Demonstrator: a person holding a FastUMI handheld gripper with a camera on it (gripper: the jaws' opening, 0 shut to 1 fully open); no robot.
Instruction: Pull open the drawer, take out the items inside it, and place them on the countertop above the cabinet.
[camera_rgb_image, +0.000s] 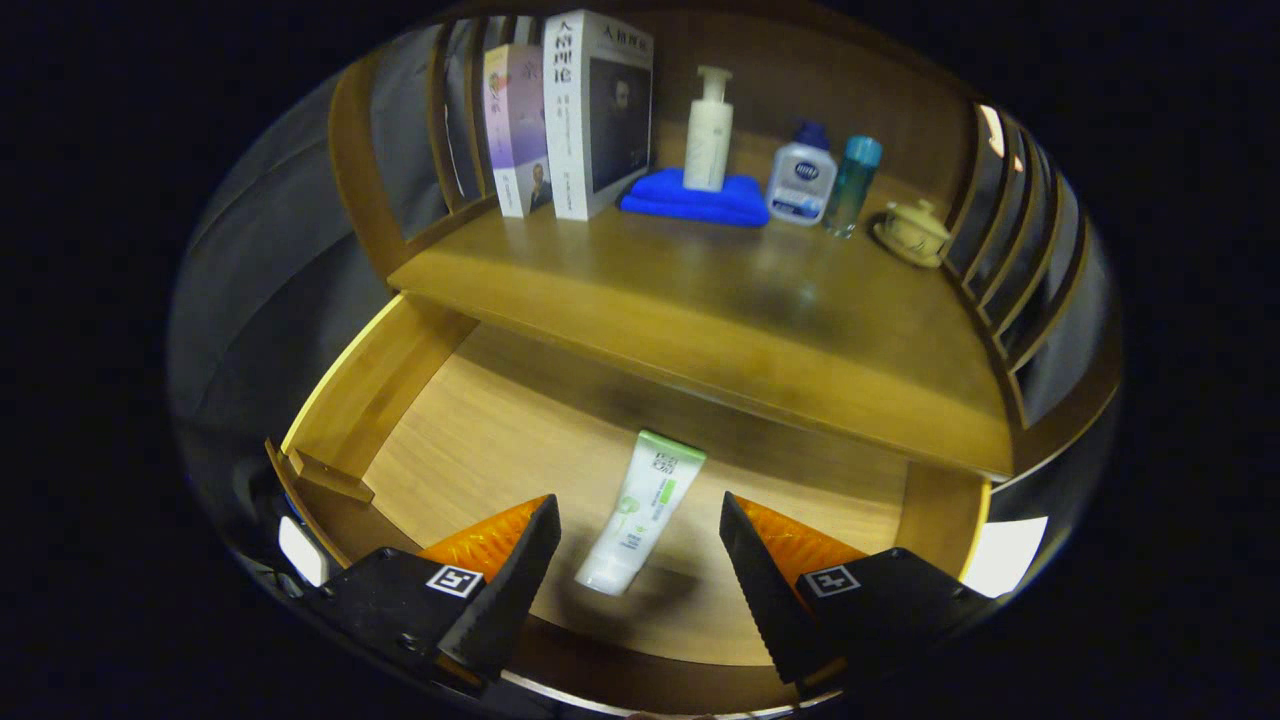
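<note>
Hand-held gripper (640, 545) hangs over the pulled-out drawer (400, 400), fingers spread wide and holding nothing. Between them, on the drawer's floor, lies a white-and-green tube (640, 510), untouched. Beyond the drawer, the desk (720, 300) carries books (570, 115), a blue cloth (690, 198) and bottles (800, 180).

White-green tube (643, 512); blue folded cloth (694, 198); tan wooden drawer (480, 420).
</note>
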